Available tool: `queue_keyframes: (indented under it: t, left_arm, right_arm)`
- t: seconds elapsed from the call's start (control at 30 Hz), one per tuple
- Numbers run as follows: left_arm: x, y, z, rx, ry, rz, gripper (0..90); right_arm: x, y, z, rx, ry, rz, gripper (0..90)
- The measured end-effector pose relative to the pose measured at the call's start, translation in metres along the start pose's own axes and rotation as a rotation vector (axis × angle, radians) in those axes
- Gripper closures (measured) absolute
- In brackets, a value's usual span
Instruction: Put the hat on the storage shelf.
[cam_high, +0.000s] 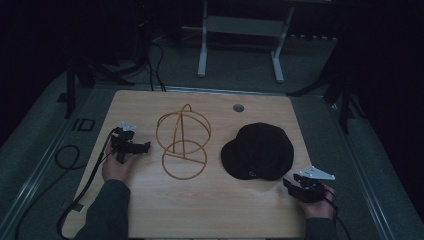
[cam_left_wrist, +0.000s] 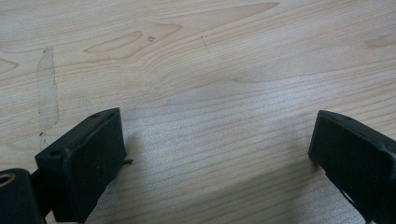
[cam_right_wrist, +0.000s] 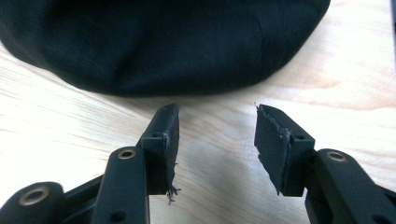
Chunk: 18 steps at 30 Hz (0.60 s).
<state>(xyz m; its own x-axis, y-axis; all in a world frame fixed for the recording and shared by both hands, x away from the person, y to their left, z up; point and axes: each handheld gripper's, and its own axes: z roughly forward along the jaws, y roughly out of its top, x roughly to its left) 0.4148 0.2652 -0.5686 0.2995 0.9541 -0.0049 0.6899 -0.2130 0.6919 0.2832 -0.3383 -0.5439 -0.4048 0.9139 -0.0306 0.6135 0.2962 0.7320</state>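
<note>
- Jaws of the left gripper (cam_left_wrist: 217, 154) spread wide, nothing but bare wood grain between them in the left gripper view; in the high view the left gripper (cam_high: 131, 145) sits near the worktop's left edge, about midway along it, held by the left hand (cam_high: 117, 167) with a dark sleeve (cam_high: 107, 212) behind.
- Black cable (cam_high: 82, 187) trailing from it back toward the near-left corner and over the edge.
- Next, toward the middle of the worktop (cam_high: 210, 210): a gold wire hat stand (cam_high: 181, 142), upright, a ring base flat on the wood and hoops rising above it; well apart from both grippers, just beside the hat but not touching it.
- Small round grommet hole (cam_high: 238, 107) close to the far edge, right of centre.
- Right of centre: a black cap (cam_high: 259, 150), lying flat on the wood, brim toward the left, near the right edge.
- Jaws of the right gripper (cam_right_wrist: 217, 140) partly spread, gripping nothing, bare wood between them; cap (cam_right_wrist: 163, 42) just ahead of the tips, close but not touching, seen in the right gripper view.
- In the high view the right gripper (cam_high: 300, 187) rests near the near-right corner, just off the cap's near-right rim, grey plate on top, held by the right hand (cam_high: 320, 205).
</note>
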Motion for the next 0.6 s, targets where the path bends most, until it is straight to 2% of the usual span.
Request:
queue_keyframes:
  t: [0.17,0.37,0.6]
  left_arm:
    - [0.000,0.000,0.000,0.000,0.000,0.000,3.2]
    - [0.000,0.000,0.000,0.000,0.000,0.001,3.3]
    - [0.000,0.000,0.000,-0.002,-0.001,-0.001,3.2]
  right_arm:
    - [0.007,0.012,-0.015,-0.017,0.009,-0.025,52.6]
    - [0.022,0.026,-0.028,-0.007,-0.008,-0.111,54.2]
    - [0.035,0.040,-0.039,-0.005,0.002,-0.160,54.6]
